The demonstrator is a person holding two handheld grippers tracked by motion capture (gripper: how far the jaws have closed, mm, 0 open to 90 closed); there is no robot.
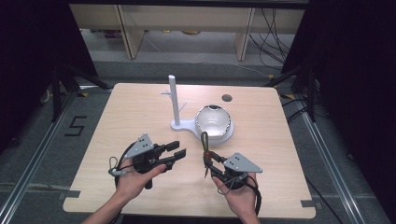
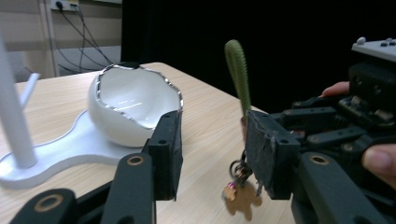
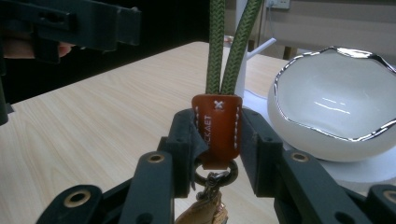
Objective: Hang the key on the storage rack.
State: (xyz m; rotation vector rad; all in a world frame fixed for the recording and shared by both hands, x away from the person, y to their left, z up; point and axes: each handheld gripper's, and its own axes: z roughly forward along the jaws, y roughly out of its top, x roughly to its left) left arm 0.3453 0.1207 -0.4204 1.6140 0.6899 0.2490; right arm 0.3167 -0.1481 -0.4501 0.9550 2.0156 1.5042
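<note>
Pale wood-grain tabletop [image 1: 140, 112]: matt, smooth, light laminate look.

White egg-shaped bowl with a jagged silver rim [image 3: 336, 107]: glossy, ceramic-like, highlights on the inner wall; rim reads as bright metal plating.

White stand with an upright post and flat base [image 1: 176, 105]: smooth, satin, plastic-looking.

Green braided cord loop [image 3: 229, 42]: woven cloth, rough weave, matt.

Orange-brown leather tab with white stitching [image 3: 217, 130]: smooth, slight sheen, embossed letters. Dark metal ring and clasp [image 3: 212, 179] below it, dull shine.

Right gripper [image 3: 217, 140]: black matt plastic, brass-coloured rivets, pads rough-faced, clamped on the tab. Left gripper [image 2: 212, 149]: same matt black, jaws apart.

Grey three-cornered plates [image 1: 242, 163]: flat, matt.
</note>
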